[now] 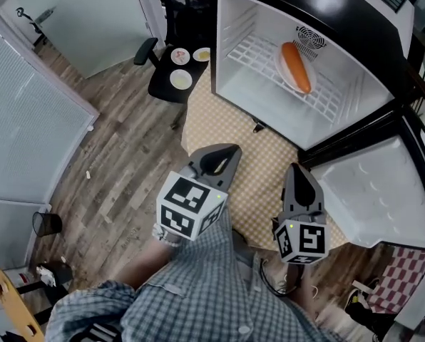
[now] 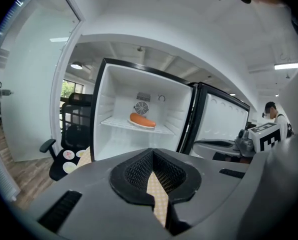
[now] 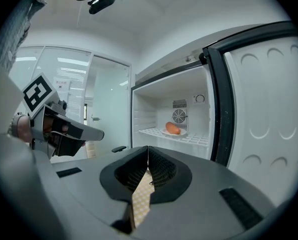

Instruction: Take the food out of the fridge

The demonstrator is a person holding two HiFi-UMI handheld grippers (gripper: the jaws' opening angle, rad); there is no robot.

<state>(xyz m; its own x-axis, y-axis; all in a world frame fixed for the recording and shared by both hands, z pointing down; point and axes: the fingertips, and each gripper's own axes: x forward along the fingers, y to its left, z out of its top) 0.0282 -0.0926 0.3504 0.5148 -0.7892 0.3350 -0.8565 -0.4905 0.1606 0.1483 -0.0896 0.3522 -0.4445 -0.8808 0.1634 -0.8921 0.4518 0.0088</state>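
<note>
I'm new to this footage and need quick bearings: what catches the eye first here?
The open fridge, nearly bare, holds one orange sausage on a white plate on its wire shelf, at the head view's upper right. Lower in that view, the left gripper and right gripper are both shut and empty. Left of the fridge, a black office chair carries three small plates.

Fridge [image 1: 235,27]: small, white inside, door swung wide open. Orange-red sausage [image 1: 296,66] lies flat on a white plate [image 1: 283,71], on the wire shelf [image 1: 255,52], close to the back wall.
</note>
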